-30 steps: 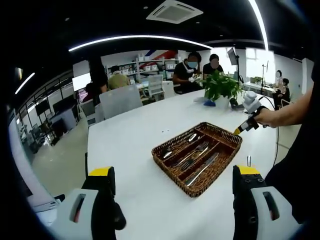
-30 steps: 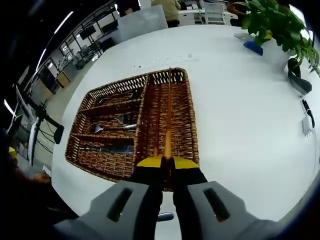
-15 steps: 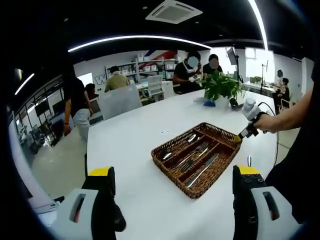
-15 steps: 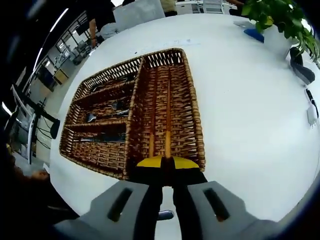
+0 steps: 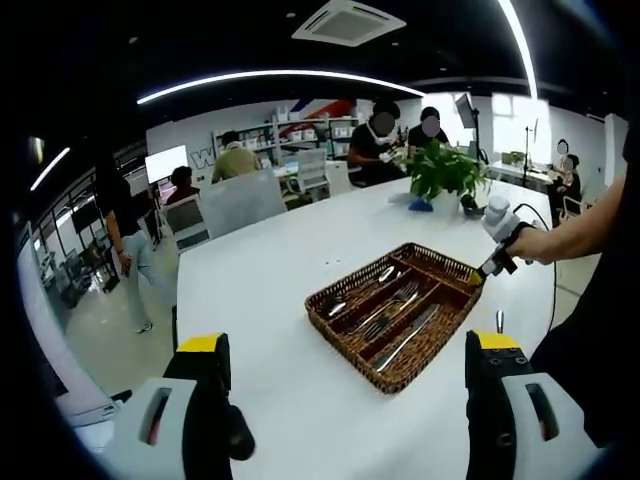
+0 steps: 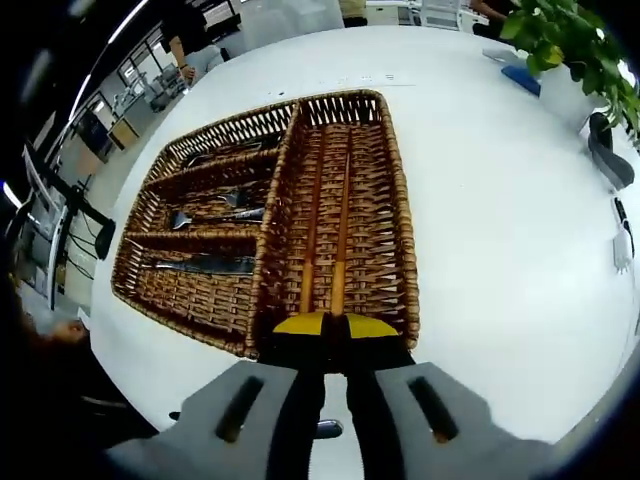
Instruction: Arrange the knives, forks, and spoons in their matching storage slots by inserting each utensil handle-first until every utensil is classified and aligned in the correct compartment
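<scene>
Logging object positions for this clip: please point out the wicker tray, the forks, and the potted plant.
wicker tray (image 6: 404,270): right gripper view, on its bare right rim.
forks (image 6: 215,217): right gripper view, on the shafts in the middle slot.
potted plant (image 5: 441,172): left gripper view, on its leaves.

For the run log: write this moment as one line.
right gripper: shut, at wicker tray near rim, over chopsticks | left gripper: open, idle | cutlery: in slots
</scene>
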A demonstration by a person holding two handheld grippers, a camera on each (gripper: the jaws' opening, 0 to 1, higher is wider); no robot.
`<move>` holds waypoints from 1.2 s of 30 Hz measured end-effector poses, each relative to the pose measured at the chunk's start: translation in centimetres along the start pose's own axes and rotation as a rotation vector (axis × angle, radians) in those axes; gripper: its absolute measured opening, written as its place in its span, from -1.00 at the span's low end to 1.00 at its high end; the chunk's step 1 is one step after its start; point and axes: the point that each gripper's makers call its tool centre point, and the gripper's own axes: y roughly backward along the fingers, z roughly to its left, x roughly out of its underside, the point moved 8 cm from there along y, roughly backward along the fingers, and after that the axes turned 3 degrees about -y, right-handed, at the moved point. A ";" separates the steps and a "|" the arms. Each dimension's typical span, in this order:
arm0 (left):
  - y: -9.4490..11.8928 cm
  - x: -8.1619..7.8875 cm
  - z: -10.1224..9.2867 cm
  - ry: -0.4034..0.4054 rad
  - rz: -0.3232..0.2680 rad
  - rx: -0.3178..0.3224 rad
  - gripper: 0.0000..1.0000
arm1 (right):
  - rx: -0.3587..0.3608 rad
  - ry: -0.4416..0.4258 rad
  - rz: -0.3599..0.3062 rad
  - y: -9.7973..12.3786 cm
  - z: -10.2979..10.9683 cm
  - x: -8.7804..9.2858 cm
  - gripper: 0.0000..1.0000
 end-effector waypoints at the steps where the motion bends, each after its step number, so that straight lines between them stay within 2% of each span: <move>1: 0.0 0.0 -0.1 -0.002 -0.001 0.001 0.99 | -0.005 0.004 0.001 -0.1 0.0 0.1 -0.93; 2: -0.1 0.0 -0.1 0.000 -0.002 0.002 0.99 | -0.006 0.010 0.002 -0.2 0.1 0.1 -0.93; 4: -0.1 -0.1 -0.1 0.002 -0.005 0.002 0.99 | -0.020 0.080 0.009 -0.3 0.2 0.1 -0.91; 6: -0.1 -0.1 -0.1 -0.001 -0.002 0.001 0.99 | -0.029 0.096 0.001 -0.4 0.2 0.0 -0.91; 12: 0.1 -0.2 0.1 -0.003 0.001 -0.007 0.99 | -0.061 0.070 0.016 -0.6 0.1 -0.1 -0.89; 14: 0.1 -0.2 0.2 -0.004 0.004 -0.008 0.99 | -0.043 0.100 0.001 -0.6 0.0 -0.3 -0.81; 16: 0.1 -0.2 0.2 -0.002 0.006 -0.008 0.99 | -0.065 0.104 -0.014 -0.4 0.3 -0.4 -0.67; 19: 0.0 -0.2 0.3 -0.004 0.012 -0.021 0.99 | -0.075 0.189 -0.035 -0.2 0.0 -0.6 -0.53; 20: 0.0 -0.2 0.3 0.000 0.012 -0.020 0.99 | -0.082 0.221 -0.074 0.0 -0.1 -0.9 -0.52; 21: 0.0 -0.2 0.3 0.003 0.011 -0.019 0.99 | -0.064 0.231 -0.077 0.4 -0.5 -0.9 -0.48; 22: 0.0 -0.2 0.4 0.004 0.008 -0.018 0.99 | -0.104 0.264 -0.120 0.7 -0.5 -1.4 -0.45; 23: 0.0 -0.3 0.4 0.000 0.007 -0.019 0.99 | -0.117 0.279 -0.173 1.1 -0.5 -1.9 -0.36; 24: -0.1 -0.3 0.4 -0.002 0.006 -0.019 0.99 | -0.104 0.281 -0.185 1.4 -0.8 -2.1 -0.19; 26: -0.1 -0.4 0.5 -0.003 0.000 -0.022 0.99 | -0.170 0.348 -0.322 2.5 -0.6 -3.5 -0.01; 27: -0.2 -0.5 0.5 -0.004 -0.004 -0.023 0.99 | -0.168 0.330 -0.354 3.2 -0.7 -3.9 0.10; 28: -0.2 -0.6 0.6 -0.004 -0.007 -0.022 0.99 | -0.185 0.329 -0.389 4.2 -0.7 -4.5 0.17; 29: -0.3 -0.6 0.6 -0.004 -0.010 -0.019 0.99 | -0.261 0.332 -0.471 5.2 -0.1 -5.4 0.25; 30: -0.3 -0.7 0.6 -0.004 -0.012 -0.017 0.99 | -0.275 0.327 -0.515 6.0 0.1 -6.1 0.35; 31: -0.3 -0.7 0.6 -0.005 -0.013 -0.016 0.99 | -0.240 0.366 -0.552 7.1 -0.1 -6.8 0.40; 34: -0.5 -1.0 0.6 -0.010 -0.020 -0.016 0.99 | -0.282 0.441 -0.686 9.7 0.6 -8.5 0.55; 36: -0.6 -1.1 0.5 -0.005 -0.022 -0.012 0.99 | -0.291 0.498 -0.716 11.1 0.9 -9.4 0.64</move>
